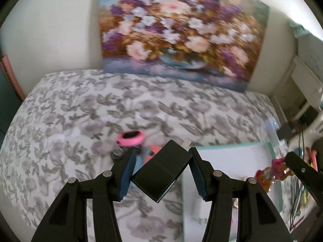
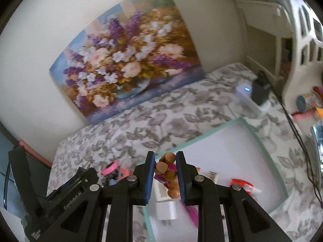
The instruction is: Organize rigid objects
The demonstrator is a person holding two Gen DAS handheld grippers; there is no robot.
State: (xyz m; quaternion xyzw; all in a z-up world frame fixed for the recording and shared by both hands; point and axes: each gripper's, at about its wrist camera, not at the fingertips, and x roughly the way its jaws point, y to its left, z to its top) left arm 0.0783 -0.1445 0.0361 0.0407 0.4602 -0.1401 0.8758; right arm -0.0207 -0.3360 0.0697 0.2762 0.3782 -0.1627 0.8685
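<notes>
My left gripper (image 1: 161,167) is shut on a black charger block (image 1: 161,171) with metal prongs, held tilted above the floral bedspread, just left of the white tray (image 1: 232,161). My right gripper (image 2: 165,171) is shut on a small toy figure (image 2: 166,173), brown and pink, held over the tray's near left part (image 2: 232,161). On the bed left of the tray lie a pink ring (image 1: 131,138) (image 2: 110,167), a small dark round part (image 1: 118,152) and an orange and blue piece (image 1: 150,153).
In the tray lie a white block (image 2: 165,205), a pink strip (image 2: 191,213), a red and white piece (image 2: 244,186) and a small dark strip (image 2: 213,175). A flower painting (image 1: 181,34) leans on the wall. A white device (image 2: 247,94) and cables lie at right.
</notes>
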